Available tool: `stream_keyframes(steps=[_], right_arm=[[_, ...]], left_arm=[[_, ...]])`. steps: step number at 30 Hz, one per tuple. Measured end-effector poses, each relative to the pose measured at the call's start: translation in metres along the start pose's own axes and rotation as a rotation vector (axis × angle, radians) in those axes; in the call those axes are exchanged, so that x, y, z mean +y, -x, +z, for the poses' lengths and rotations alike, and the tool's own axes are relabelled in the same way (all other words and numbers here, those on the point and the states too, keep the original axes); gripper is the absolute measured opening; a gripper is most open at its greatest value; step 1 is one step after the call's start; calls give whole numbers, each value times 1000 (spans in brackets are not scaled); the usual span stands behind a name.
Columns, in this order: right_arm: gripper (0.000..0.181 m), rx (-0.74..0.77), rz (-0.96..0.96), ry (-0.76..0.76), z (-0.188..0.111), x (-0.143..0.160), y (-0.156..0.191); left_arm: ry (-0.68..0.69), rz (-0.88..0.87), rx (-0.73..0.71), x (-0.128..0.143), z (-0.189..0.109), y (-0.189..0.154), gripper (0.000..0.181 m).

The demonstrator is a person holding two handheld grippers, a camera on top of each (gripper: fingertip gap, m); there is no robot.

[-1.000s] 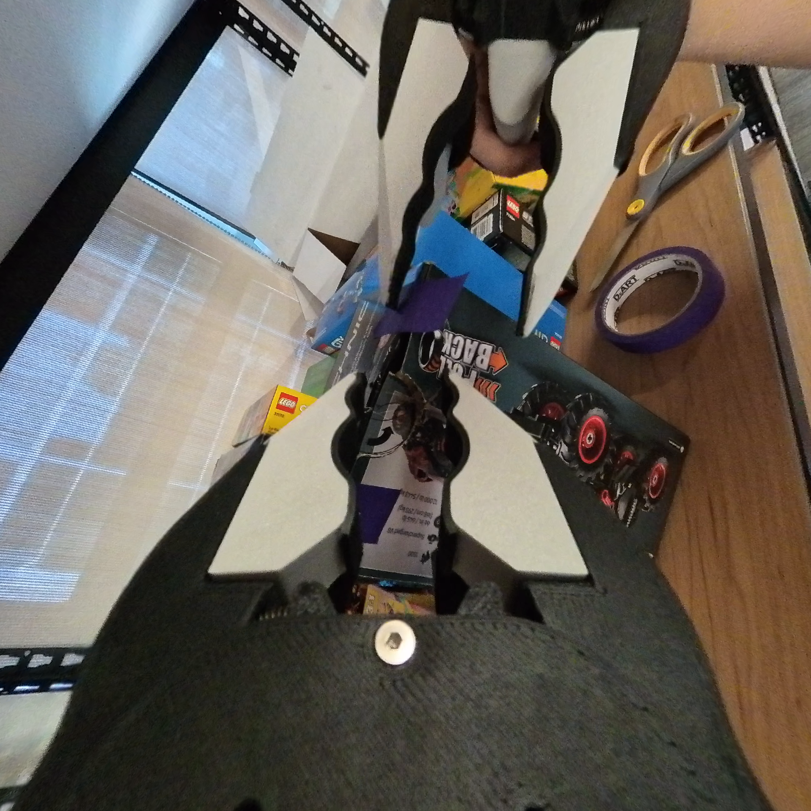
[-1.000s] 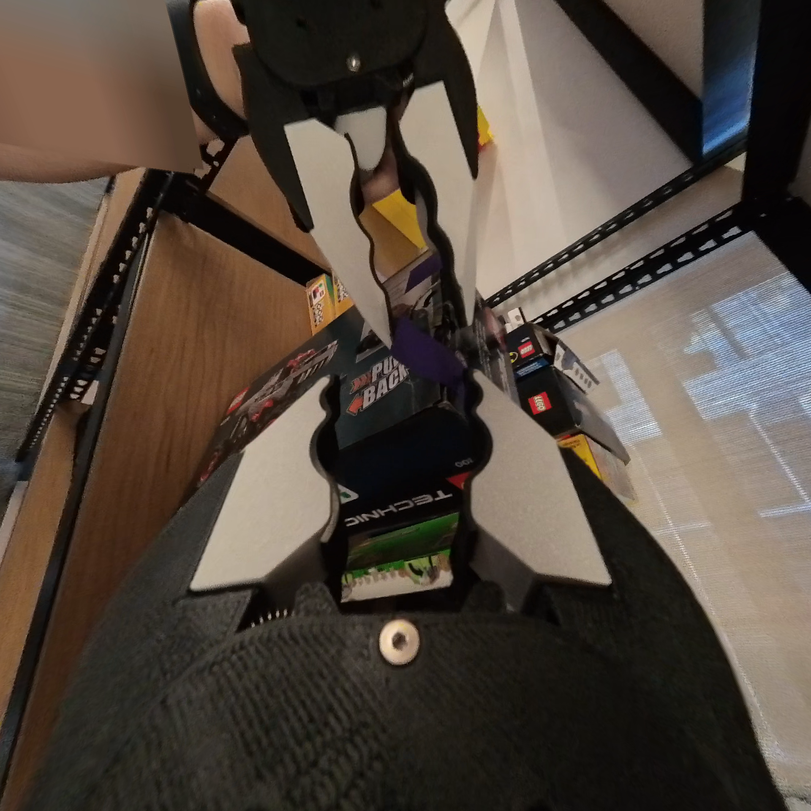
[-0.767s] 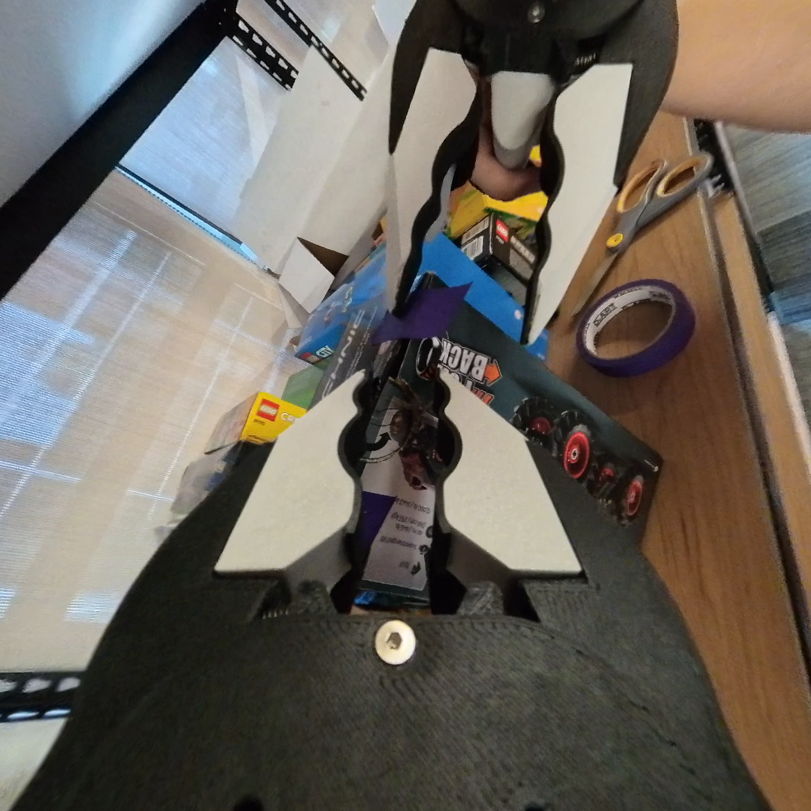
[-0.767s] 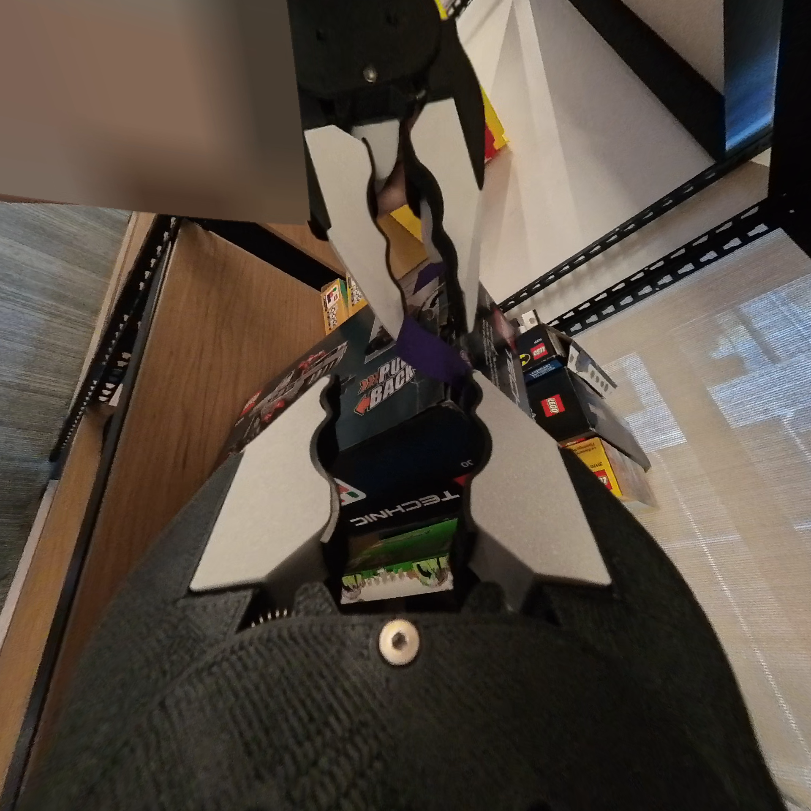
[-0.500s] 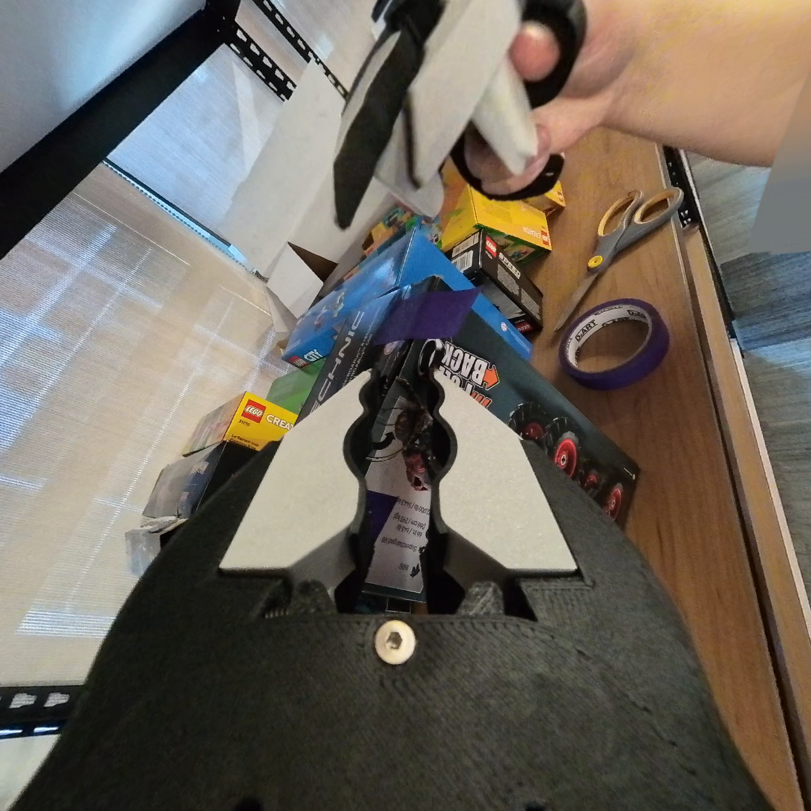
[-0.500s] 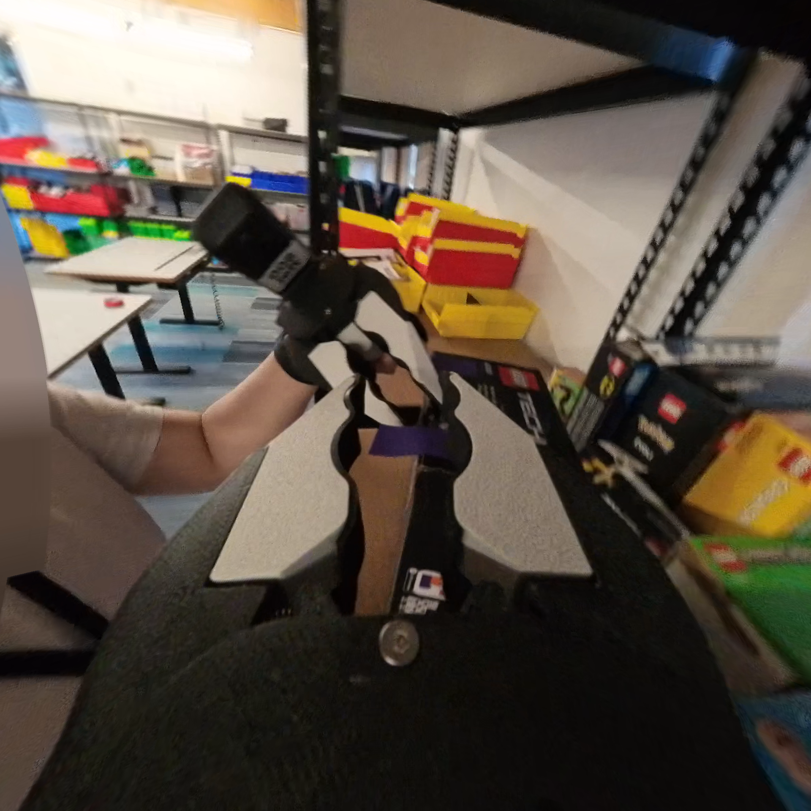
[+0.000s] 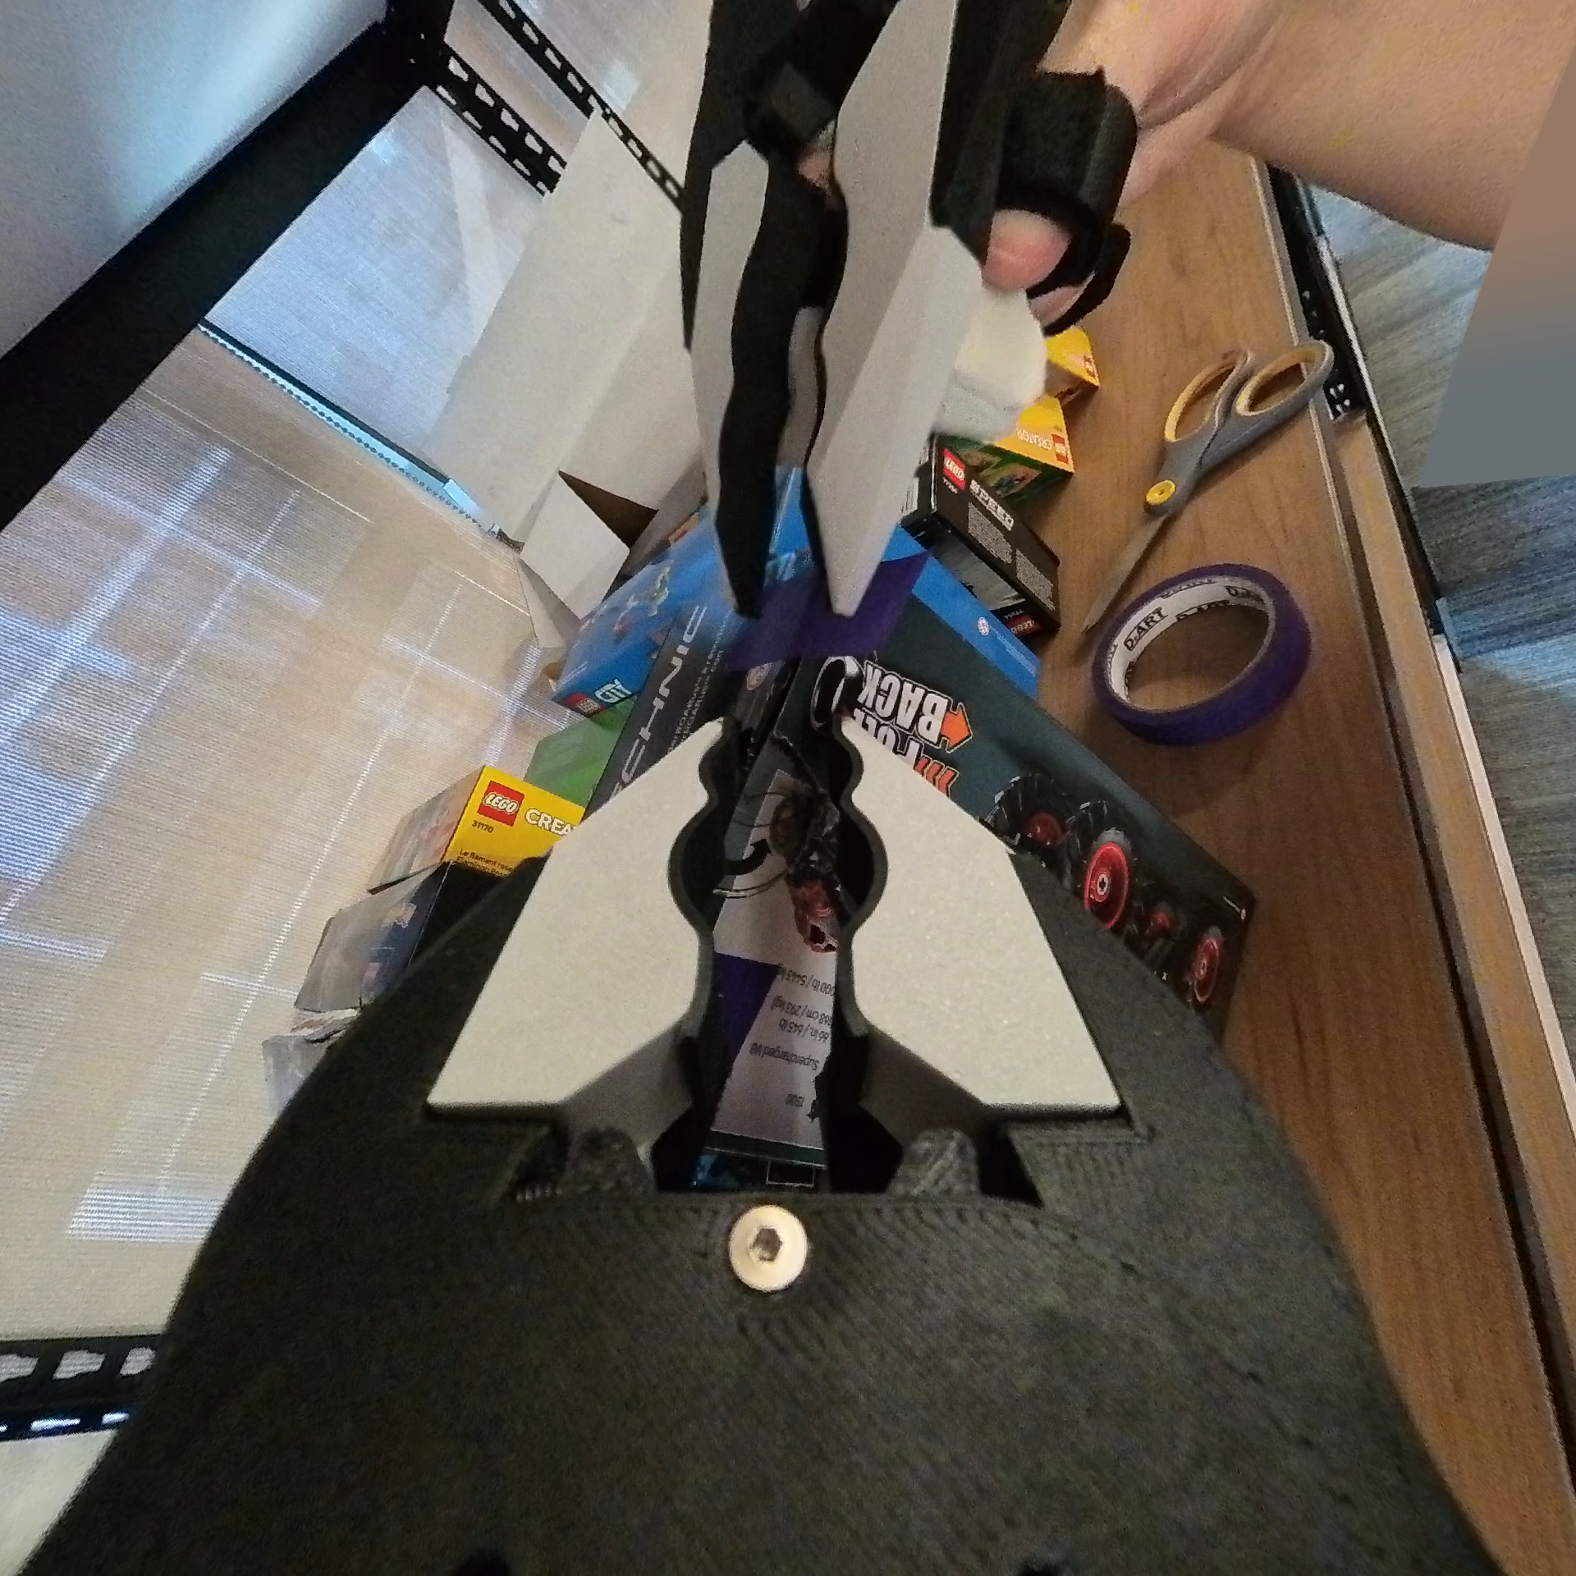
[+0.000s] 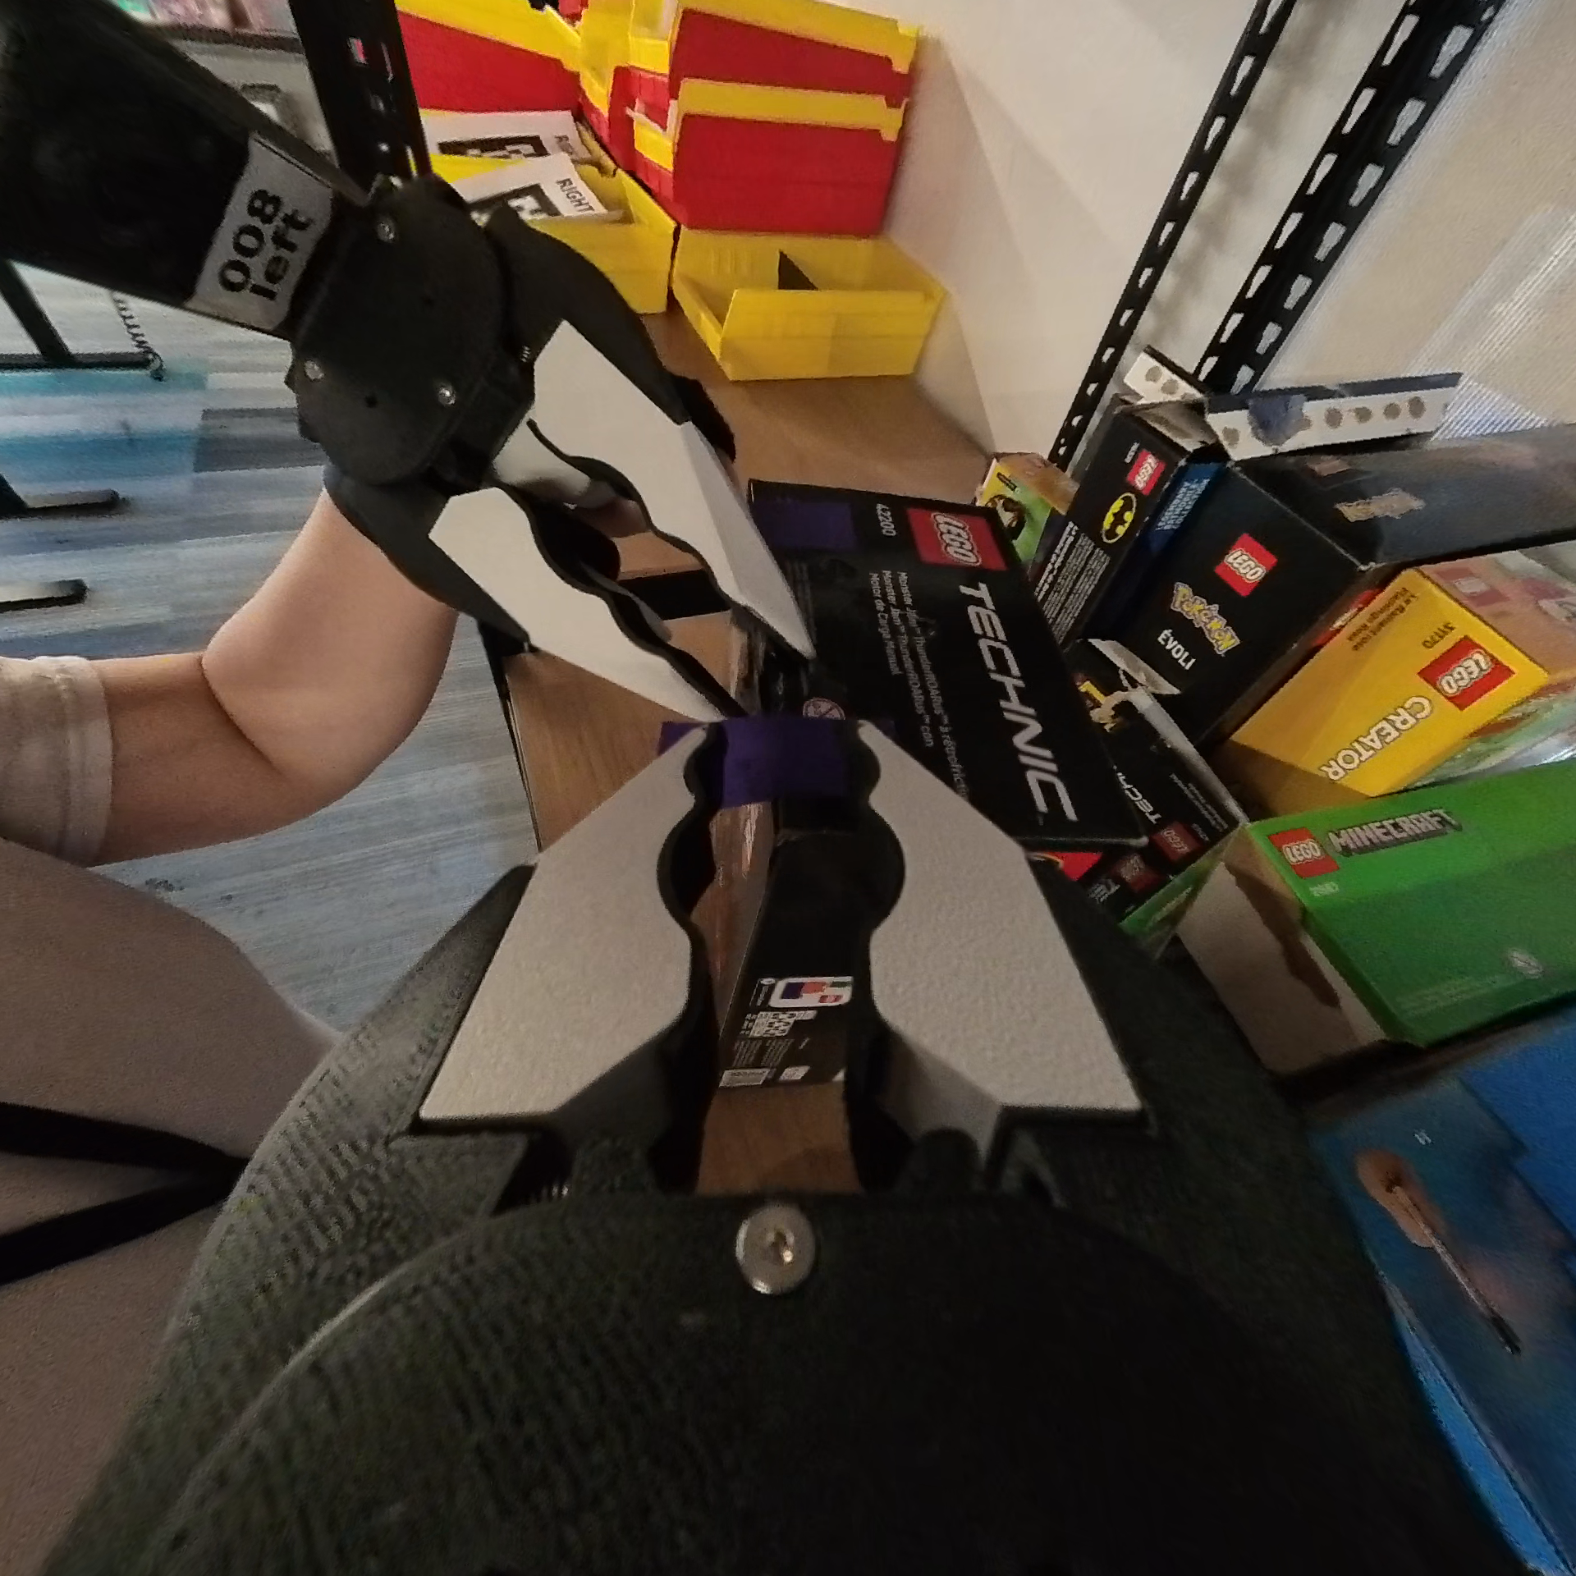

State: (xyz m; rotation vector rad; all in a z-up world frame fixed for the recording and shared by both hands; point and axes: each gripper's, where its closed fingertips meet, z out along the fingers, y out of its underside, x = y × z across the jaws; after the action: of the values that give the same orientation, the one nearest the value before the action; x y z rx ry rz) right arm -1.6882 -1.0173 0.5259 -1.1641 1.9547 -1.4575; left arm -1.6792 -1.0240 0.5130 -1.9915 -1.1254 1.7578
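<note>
Pinching a purple tape strip (image 8: 772,769) on the black cardboard toy box (image 8: 955,665), both grippers' jaws are being kept nearly closed: left gripper (image 7: 780,725), right gripper (image 8: 780,750).

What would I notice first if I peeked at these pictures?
Two black grippers meet tip to tip over a strip of purple tape on the edge of a black toy box standing on the wooden shelf. Behind it sits a pile of bright building-set boxes, with scissors and a purple tape roll to the side.
</note>
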Motion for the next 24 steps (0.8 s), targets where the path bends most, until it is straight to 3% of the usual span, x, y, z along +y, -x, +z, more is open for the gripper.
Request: stream_keyframes(steps=[5, 14, 21, 24], right_arm=[[14, 9, 6, 27, 5, 3, -1], [17, 60, -115, 34, 5, 6, -2], [21, 129, -345, -8, 6, 10, -2], [33, 121, -389, 16, 7, 14, -4]], left_arm=[[11, 6, 6, 0, -1, 0, 19], [6, 0, 18, 0, 0, 0, 18], [6, 0, 26, 0, 0, 1, 18], [11, -1, 31, 0, 1, 0, 18]])
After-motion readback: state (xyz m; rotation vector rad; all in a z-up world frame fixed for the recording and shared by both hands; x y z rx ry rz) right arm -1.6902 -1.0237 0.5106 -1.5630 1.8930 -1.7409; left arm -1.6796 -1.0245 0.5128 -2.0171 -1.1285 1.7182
